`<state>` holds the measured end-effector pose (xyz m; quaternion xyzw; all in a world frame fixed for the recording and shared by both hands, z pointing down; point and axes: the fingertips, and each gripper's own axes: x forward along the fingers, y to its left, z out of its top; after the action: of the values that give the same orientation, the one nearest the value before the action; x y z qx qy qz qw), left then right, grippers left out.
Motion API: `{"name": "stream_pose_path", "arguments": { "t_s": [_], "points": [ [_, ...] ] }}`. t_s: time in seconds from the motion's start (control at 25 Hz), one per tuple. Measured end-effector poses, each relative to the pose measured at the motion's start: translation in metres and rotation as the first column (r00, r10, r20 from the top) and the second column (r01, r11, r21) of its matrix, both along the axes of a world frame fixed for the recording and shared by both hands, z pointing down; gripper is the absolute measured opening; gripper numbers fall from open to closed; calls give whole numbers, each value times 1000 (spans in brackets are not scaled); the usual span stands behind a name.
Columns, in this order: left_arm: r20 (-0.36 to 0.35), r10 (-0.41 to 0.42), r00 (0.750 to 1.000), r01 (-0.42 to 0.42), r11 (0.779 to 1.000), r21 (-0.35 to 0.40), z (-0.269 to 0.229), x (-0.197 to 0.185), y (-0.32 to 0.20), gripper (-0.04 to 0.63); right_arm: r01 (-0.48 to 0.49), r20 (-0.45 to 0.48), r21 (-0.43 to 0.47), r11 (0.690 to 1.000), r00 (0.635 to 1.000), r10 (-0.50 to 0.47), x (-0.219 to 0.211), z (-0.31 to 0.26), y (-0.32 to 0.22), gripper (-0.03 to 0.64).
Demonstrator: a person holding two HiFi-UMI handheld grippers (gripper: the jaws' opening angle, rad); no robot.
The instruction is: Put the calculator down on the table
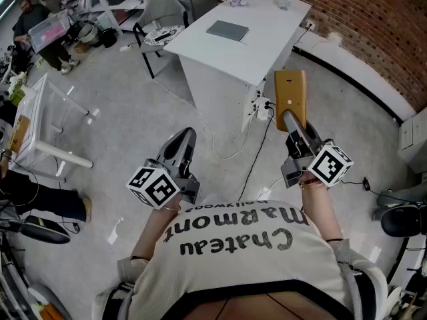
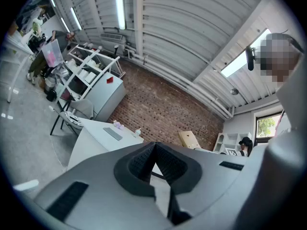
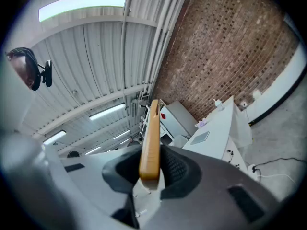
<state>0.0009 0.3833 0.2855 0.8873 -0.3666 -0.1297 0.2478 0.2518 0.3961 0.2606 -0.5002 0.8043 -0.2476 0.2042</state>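
Note:
A flat tan calculator [image 1: 291, 97] sticks out forward from my right gripper [image 1: 291, 121], which is shut on its near end. In the right gripper view the calculator [image 3: 151, 138] stands edge-on between the dark pads [image 3: 175, 169] of that gripper [image 3: 152, 174]. The white table [image 1: 257, 45] lies ahead of both hands, and the calculator hangs in the air in front of its near edge. My left gripper [image 1: 181, 143] is held level to the left, over the floor. In its own view the left gripper [image 2: 154, 158] is shut with nothing between its pads.
A grey notebook [image 1: 227, 30] lies on the table, with small items [image 1: 235, 0] at its far end. A grey chair [image 1: 163, 13] stands left of the table. Cables [image 1: 230, 153] run across the floor, a white frame [image 1: 50, 129] stands at the left, and a brick wall [image 1: 373, 25] is at the right.

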Motion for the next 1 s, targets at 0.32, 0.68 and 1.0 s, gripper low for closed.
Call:
{"name": "stream_pose_path", "arguments": {
  "t_s": [0.32, 0.68, 1.0],
  "points": [
    [-8, 16, 1000, -16, 1000, -18, 10, -30, -61, 2, -5, 0, -27, 1000, 1000, 5, -31, 13, -57, 91],
    [-31, -13, 999, 14, 999, 29, -13, -87, -194, 2, 26, 6, -2, 1000, 1000, -26, -91, -3, -180, 91],
    [8, -38, 999, 37, 998, 49, -19, -147, -289, 2, 66, 7, -14, 998, 998, -66, -155, -5, -283, 91]
  ]
}}
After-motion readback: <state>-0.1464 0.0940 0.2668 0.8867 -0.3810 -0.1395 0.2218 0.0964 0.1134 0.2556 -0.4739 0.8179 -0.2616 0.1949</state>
